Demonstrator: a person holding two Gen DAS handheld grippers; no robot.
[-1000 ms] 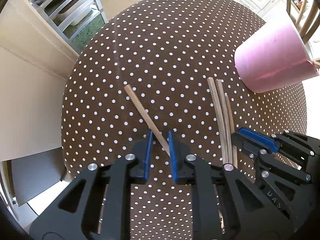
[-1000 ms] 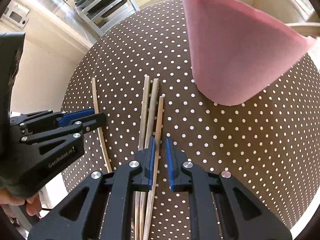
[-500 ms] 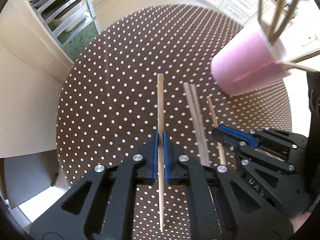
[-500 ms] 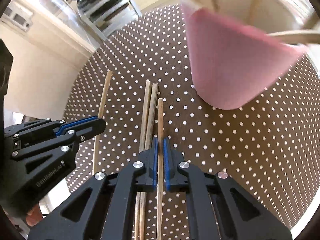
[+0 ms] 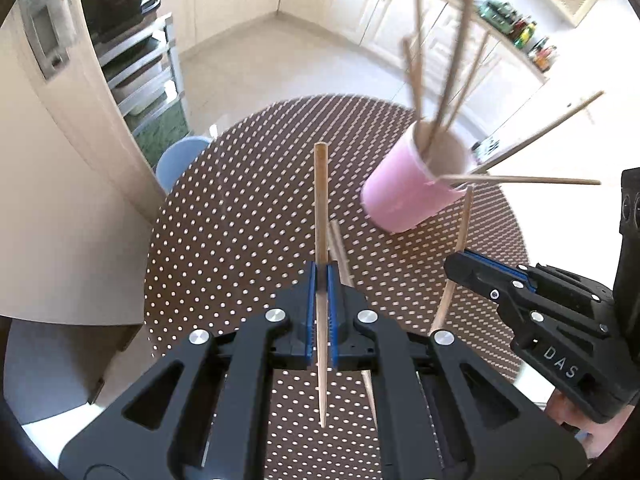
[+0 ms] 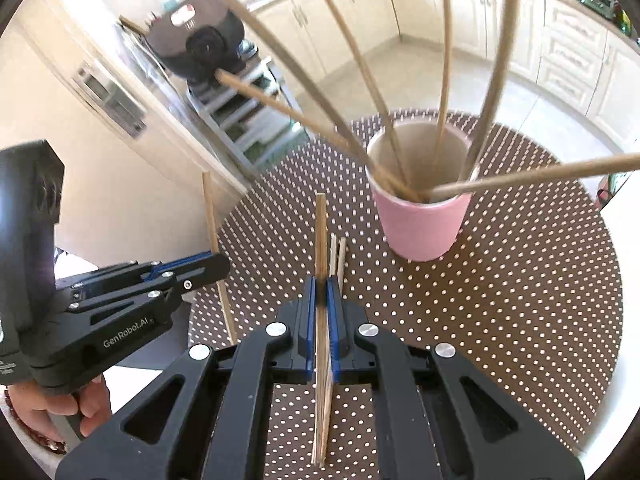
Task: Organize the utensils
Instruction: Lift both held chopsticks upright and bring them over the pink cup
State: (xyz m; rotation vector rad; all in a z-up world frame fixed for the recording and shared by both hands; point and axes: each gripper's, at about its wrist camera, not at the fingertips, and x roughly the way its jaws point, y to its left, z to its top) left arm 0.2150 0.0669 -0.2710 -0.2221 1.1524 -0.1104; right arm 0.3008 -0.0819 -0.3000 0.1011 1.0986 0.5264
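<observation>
My left gripper (image 5: 321, 276) is shut on a wooden chopstick (image 5: 320, 208), held clear above the dotted table (image 5: 240, 220). My right gripper (image 6: 321, 292) is shut on another chopstick (image 6: 321, 236), also lifted. Each gripper shows in the other's view: the right gripper (image 5: 456, 268) with its stick (image 5: 462, 224), the left gripper (image 6: 216, 268) with its stick (image 6: 212, 224). A pink cup (image 5: 404, 196) (image 6: 424, 224) stands on the table ahead, with several chopsticks leaning out of it. Two loose chopsticks (image 6: 338, 252) (image 5: 338, 248) lie on the cloth below.
A blue chair (image 5: 176, 160) sits at the table's far left edge. A metal rack (image 5: 148, 76) and a black appliance (image 6: 196, 36) stand beyond it. Cabinets line the back wall. A person's hand (image 6: 80, 408) grips the left tool.
Both grippers went from open around a chopstick on the table to shut on it. Both then rose with their sticks, and the views tilted up toward the cup's mouth.
</observation>
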